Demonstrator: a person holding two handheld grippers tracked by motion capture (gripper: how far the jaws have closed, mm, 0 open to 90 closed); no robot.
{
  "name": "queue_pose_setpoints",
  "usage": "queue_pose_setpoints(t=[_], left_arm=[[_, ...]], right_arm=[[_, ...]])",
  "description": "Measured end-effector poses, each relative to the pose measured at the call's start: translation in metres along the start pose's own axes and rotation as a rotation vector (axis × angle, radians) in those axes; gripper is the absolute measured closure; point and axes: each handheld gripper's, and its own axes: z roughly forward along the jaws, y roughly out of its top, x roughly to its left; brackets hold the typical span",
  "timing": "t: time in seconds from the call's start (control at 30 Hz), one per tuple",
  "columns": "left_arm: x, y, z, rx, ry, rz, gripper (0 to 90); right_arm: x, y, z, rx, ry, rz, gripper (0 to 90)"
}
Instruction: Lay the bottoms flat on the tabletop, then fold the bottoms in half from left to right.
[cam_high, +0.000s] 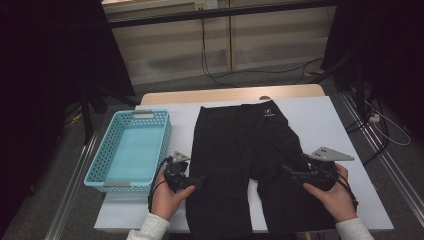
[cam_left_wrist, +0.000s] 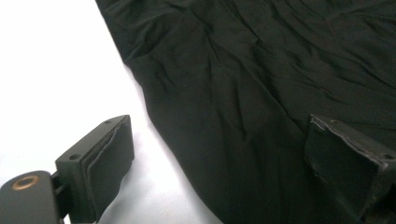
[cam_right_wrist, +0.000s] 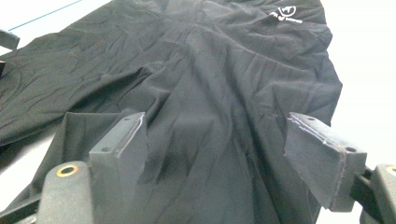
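Lying flat across the middle of the high view was 1 pair of black trousers (cam_high: 243, 160), waistband toward the top of the frame, 2 legs running down to the bottom edge, on a white table cover (cam_high: 320, 120). Small white logo (cam_high: 268, 112) sat near the waistband, upper centre.

Left gripper (cam_high: 196, 181) sat at lower left of centre, held in the left hand (cam_high: 167, 195), tips right at the outer edge of the left-hand trouser leg. Left gripper view: jaws stood wide apart, nothing between them; lower-left jaw over white cover, lower-right jaw over black cloth, trouser edge running diagonally from the top centre of the frame down between them. Whether the jaws touched the cloth could not be told.

Right gripper (cam_high: 295, 172) sat at lower right, held in the right hand (cam_high: 332, 192), over the right-hand trouser leg, tips pointing toward frame centre. Right gripper view: jaws wide apart, gripping nothing, black cloth spread between and beyond them, logo in the upper right of the frame.

Turquoise basket (cam_high: 107, 150) stood at the left of the high view, just beside the trousers, near the left gripper. Grey floor and cables (cam_high: 210, 65) at the top.
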Motion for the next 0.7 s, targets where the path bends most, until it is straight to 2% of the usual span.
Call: queue_pose_setpoints(t=[0.2,0.4,0.5,0.7], left_arm=[[0.0,-0.0023,-0.0007,-0.01,0.002,-0.004,8.9],[0.0003,-0.0025,-0.0009,-0.02,-0.002,-0.027,8.9],[0.0003,-0.0027,-0.0015,-0.011,-0.001,-0.015,9.0],[-0.0001,-0.0032,-0.0018,-0.014,0.008,-0.019,10.5]], right_arm=[[0.0035,0.0016,0.0011,-0.002,0.006,-0.007,21.1],[0.0062,0.0017,0.0039,0.004,0.018,-0.016,21.0],[0.0072,0.0023,0.004,0.002,0.022,-0.019,20.8],[0.0078,0.0031,0.0055,0.001,0.028,-0.02,20.6]])
